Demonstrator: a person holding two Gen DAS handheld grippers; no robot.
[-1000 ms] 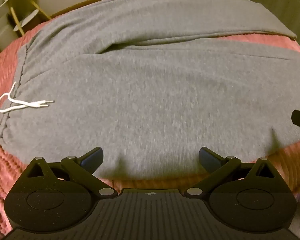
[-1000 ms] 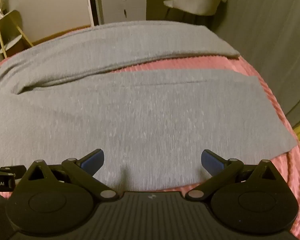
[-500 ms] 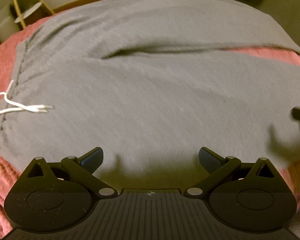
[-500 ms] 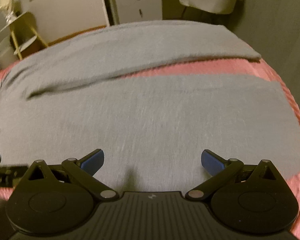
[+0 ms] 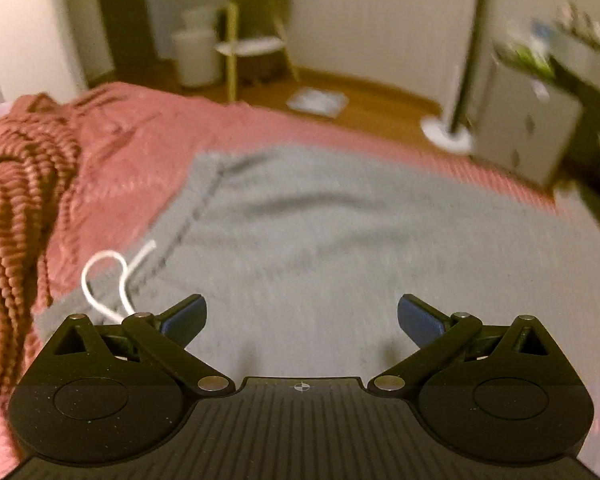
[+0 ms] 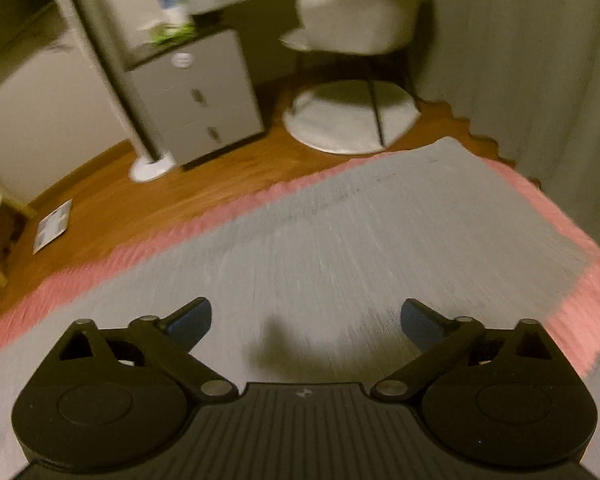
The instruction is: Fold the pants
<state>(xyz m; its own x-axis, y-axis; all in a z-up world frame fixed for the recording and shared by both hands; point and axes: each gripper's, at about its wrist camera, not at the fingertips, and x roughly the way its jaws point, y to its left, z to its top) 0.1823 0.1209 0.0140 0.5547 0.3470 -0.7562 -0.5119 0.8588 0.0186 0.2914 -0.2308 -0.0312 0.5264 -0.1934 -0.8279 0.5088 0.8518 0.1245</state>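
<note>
We find the pants (image 5: 340, 240) spread flat on the bed (image 5: 112, 152), over its pink cover; the waistband and white drawstring (image 5: 112, 276) lie at the near left of the left view, and the leg runs toward the far right corner in the right view. The left gripper (image 5: 302, 316) sits just above the cloth near the waistband, jaws released and empty. The right gripper (image 6: 306, 320) is likewise low over the leg, jaws spread, grasping nothing. Both views are blurred; seams and edges cannot be read closely.

In our judgement a grasp is being set up and no fold is made yet. To do it well, each gripper should take a fabric edge fully, all layers together, keep clear of the drawstring, and lift evenly so the leg does not skew.
</note>
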